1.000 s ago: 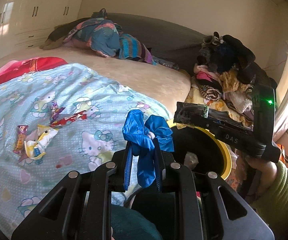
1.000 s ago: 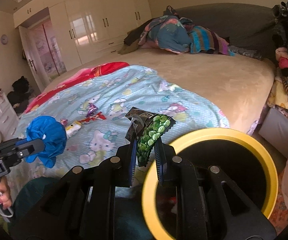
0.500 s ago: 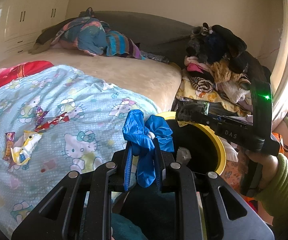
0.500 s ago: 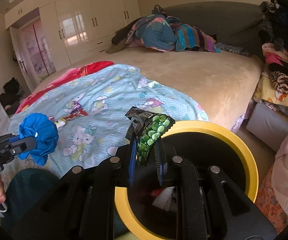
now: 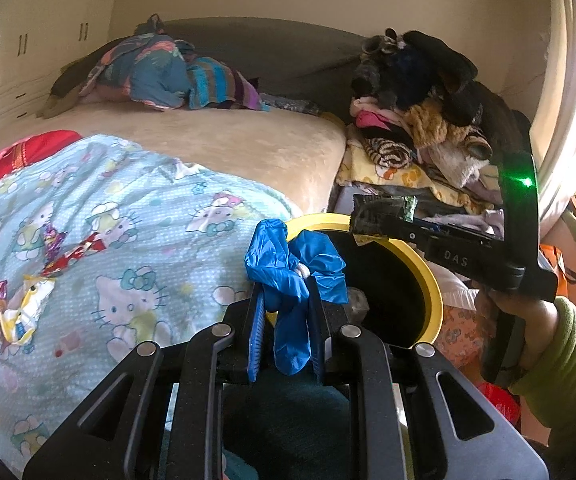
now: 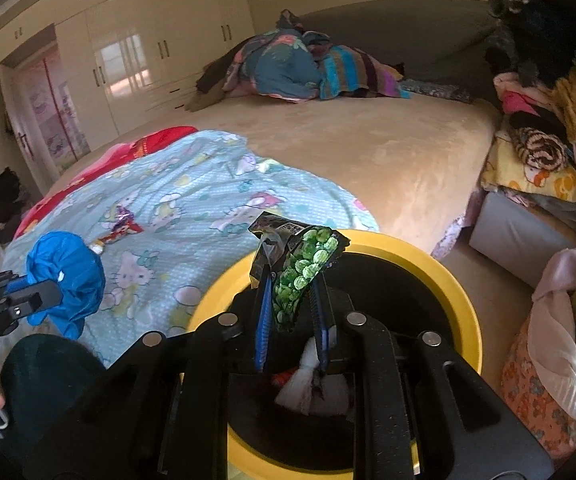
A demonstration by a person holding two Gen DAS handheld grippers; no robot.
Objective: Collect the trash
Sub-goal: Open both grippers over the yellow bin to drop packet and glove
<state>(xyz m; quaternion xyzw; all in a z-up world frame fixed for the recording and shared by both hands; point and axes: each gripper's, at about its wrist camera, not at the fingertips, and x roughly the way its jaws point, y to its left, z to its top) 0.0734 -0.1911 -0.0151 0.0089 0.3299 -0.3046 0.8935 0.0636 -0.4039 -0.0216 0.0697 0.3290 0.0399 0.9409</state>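
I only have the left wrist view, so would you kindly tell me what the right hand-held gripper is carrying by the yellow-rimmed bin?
Observer: The right hand-held gripper is shut on a dark snack packet printed with green peas; you see it only edge-on.
Operator: Thank you. Is it over the bin's opening?
Observer: Yes. In the right wrist view the packet hangs above the black inside of the yellow-rimmed bin.
Operator: Is anything in the bin already?
Observer: Crumpled white paper lies at the bottom, with a red scrap beside it.
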